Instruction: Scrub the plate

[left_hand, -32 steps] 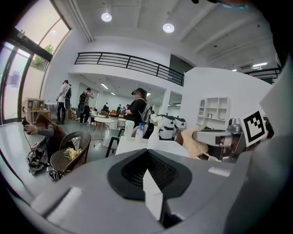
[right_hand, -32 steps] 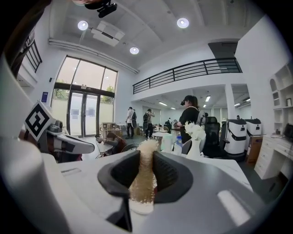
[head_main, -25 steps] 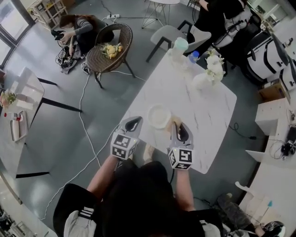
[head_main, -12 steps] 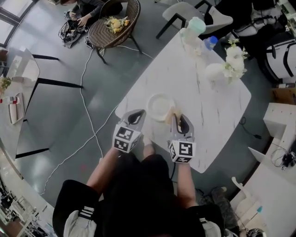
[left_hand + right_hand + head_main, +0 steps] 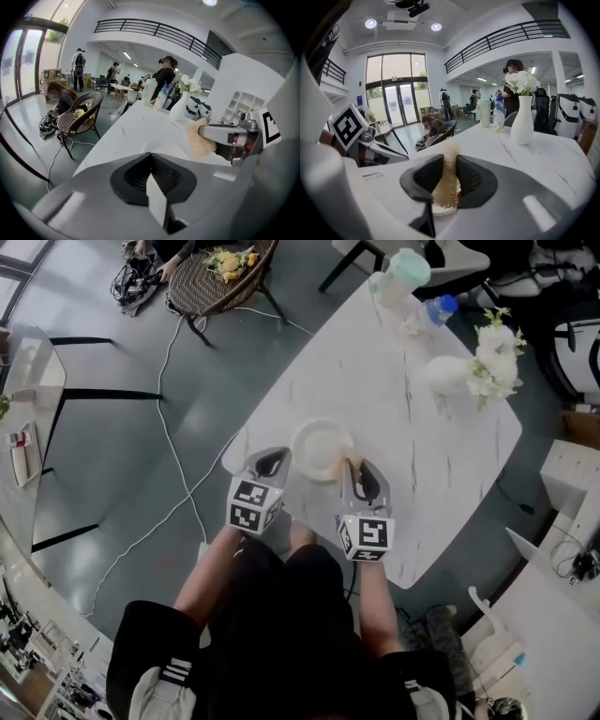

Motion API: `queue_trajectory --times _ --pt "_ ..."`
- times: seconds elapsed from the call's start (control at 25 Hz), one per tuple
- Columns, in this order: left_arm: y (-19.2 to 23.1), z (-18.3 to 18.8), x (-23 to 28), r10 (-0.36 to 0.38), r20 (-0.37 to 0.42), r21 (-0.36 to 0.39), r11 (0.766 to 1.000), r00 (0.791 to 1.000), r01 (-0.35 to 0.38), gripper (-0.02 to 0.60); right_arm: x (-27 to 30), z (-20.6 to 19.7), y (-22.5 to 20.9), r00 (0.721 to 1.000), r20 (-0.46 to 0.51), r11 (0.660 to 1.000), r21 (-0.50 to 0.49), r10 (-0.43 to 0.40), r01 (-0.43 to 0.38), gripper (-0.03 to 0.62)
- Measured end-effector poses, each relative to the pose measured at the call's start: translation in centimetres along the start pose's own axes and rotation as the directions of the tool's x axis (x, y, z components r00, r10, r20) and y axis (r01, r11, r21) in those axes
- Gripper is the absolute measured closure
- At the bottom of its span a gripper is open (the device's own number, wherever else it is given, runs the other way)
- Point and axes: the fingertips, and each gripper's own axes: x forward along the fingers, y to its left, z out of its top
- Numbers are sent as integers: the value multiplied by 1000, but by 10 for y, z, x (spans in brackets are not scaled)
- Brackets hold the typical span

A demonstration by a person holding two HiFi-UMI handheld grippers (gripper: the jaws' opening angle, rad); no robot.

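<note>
Resting near the front edge of a white marble-patterned table [image 5: 422,456], a round white plate [image 5: 322,448] is seen just beyond the tips of both hand-held grippers. The right gripper [image 5: 361,486] is closed on a tan, coarse-textured scrubbing sponge [image 5: 352,468], which is pinched between the dark ribbed pads. The sponge is held at the plate's near right rim, and in the right gripper view its lower end is seen over the plate's surface. The left gripper [image 5: 270,463] is held at the plate's left side, just beside the rim; its jaws are pressed fully together with nothing between them. Whether its tip touches the plate cannot be told. Farther back on the table, a white vase with white flowers [image 5: 464,371], a clear bottle with a blue cap [image 5: 439,310] and a tall pale-green lidded container [image 5: 403,273] are set well apart from the plate. A brown wicker chair [image 5: 211,277] is seen on the grey floor beyond the table.
</note>
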Motion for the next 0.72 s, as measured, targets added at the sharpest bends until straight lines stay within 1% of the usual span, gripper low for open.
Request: queue_trajectory --times 0.12,0.2,0.24,0.28,0.48,0.6,0.72 --pt "5 -10 11 12 -44 -23 1000 999 -13 574 10 -6 -2 1000 -13 1000 -5 10 -11 503" --pt "5 -15 18 2 -68 -39 999 998 -5 573 15 -8 -4 1000 -19 1000 -4 13 -13 503" --pt "4 -18 22 -7 -78 -50 999 997 3 527 17 -9 -4 1000 -22 1000 -2 15 -15 503" --pt "4 -20 25 -13 -86 -60 998 996 8 497 18 -10 -4 1000 -24 1000 -1 18 -18 503" --pt "5 -25 36 -6 -117 -88 996 993 -4 436 25 -16 -6 999 -37 999 5 32 -31 503" --pt "3 -28 42 -11 -133 -95 996 991 -1 436 28 -19 -9 998 -45 999 10 34 -34 503" --pt "3 -33 45 -8 -147 -85 996 989 -4 445 30 -22 -12 998 -50 999 14 33 -33 503"
